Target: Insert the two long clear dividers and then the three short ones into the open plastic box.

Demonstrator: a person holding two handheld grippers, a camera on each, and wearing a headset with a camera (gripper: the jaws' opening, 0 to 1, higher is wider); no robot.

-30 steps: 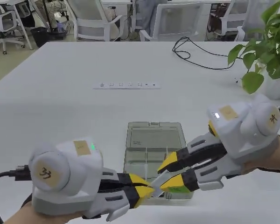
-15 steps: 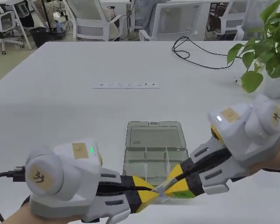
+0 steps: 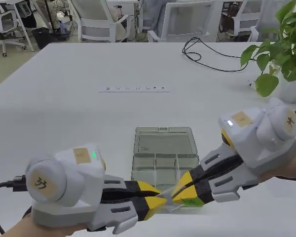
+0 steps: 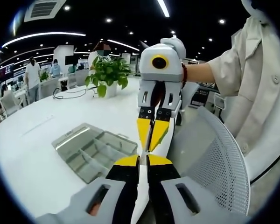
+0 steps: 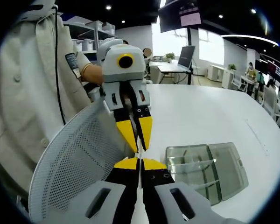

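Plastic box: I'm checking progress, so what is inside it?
Clear dividers split the box into compartments; its near edge is hidden behind the left gripper and right gripper.

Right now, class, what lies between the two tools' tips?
A thin clear divider spans from the left tool to the right tool, visible in the head view.

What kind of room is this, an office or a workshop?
Probably an open-plan office: swivel office chairs stand beyond a big white table, with a potted plant on it.
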